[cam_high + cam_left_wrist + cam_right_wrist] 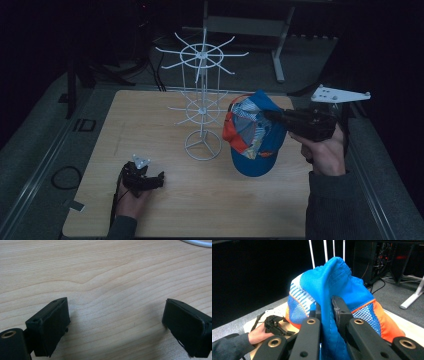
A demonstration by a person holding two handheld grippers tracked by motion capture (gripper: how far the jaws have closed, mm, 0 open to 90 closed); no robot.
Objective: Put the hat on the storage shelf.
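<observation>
**One cap, one rack, two grippers**

The right gripper (270,116) is clamped on a fold of the single blue-and-orange cap (255,135), held above the table (210,200) beside the one white wire rack (202,100). The left gripper (161,176) rests on the table, jaws wide apart, holding nothing.

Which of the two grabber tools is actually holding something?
The right gripper: its jaws are pinched shut on the blue cap, lifted beside the white wire rack. The left gripper rests open over bare table.
</observation>
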